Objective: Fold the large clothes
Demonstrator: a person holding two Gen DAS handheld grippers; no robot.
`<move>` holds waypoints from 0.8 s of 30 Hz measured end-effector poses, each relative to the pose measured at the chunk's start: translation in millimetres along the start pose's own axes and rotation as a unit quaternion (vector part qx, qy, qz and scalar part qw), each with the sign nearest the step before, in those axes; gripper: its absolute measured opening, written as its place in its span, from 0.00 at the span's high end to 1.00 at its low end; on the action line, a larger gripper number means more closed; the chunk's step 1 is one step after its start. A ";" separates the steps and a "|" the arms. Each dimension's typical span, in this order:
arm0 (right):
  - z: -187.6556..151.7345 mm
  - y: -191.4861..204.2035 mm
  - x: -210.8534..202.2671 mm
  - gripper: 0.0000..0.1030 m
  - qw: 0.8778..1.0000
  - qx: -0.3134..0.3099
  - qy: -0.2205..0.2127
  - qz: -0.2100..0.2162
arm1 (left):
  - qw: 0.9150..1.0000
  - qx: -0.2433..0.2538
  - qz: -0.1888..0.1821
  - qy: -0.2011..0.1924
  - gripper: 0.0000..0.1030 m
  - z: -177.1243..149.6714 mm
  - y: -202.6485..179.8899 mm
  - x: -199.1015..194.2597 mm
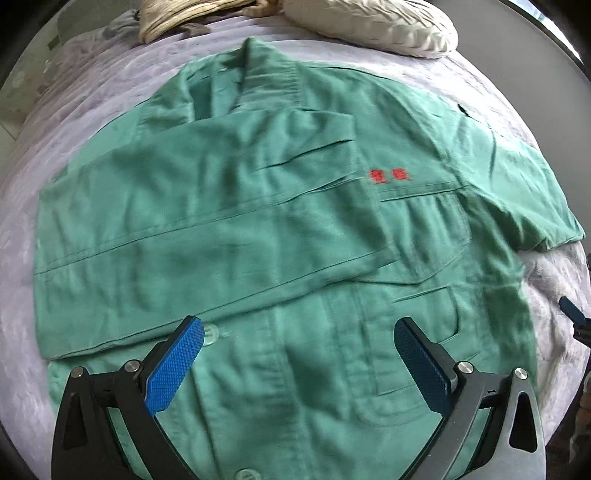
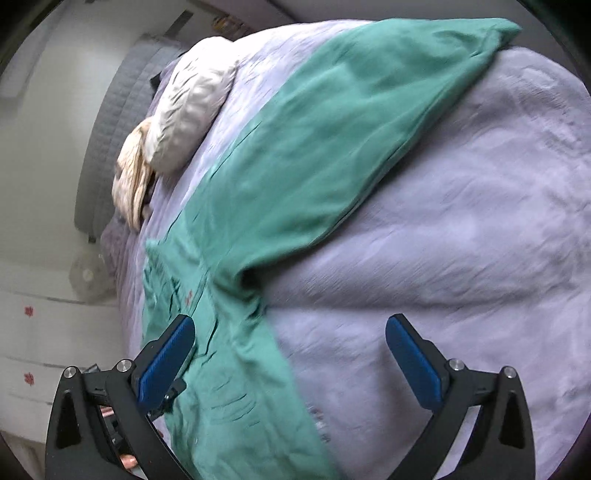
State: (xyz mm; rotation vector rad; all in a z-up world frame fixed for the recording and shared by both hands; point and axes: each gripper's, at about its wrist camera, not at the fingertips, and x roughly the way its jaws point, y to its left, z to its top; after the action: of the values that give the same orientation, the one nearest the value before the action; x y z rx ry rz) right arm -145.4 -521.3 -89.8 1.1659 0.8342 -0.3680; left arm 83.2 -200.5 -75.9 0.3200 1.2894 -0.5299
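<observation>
In the left wrist view we see the green jacket (image 1: 280, 221) spread face up across the bed (image 1: 498, 88), collar toward the pillow (image 1: 373, 26) at the head edge, one sleeve (image 1: 207, 221) folded over the chest beside red lettering (image 1: 389, 176). Our left gripper (image 1: 299, 332) hangs above the button placket, blue pads (image 1: 177, 365) spread wide with nothing between them, pointing steeply down. In the right wrist view the other sleeve (image 2: 332, 122) lies stretched out over the lilac bedspread (image 2: 461, 240) toward the far edge. Our right gripper (image 2: 290, 332) is released too, one finger above the jacket's body, the other above bare bedspread, aimed obliquely down. A grey headboard (image 2: 110, 129) and a white wall (image 2: 48, 147) stand behind the pillow.
</observation>
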 end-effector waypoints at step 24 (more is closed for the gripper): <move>171.5 -89.4 -17.1 0.03 0.973 0.171 -0.120 0.097 | 1.000 0.013 -0.023 -0.001 0.00 50.0 -85.2 26.7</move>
State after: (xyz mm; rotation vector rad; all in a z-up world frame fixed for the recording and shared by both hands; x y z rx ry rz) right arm -149.1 -714.3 -110.7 1.4765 0.4506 -0.4930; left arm 83.2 -302.6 -83.1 0.3115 1.2924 -0.5866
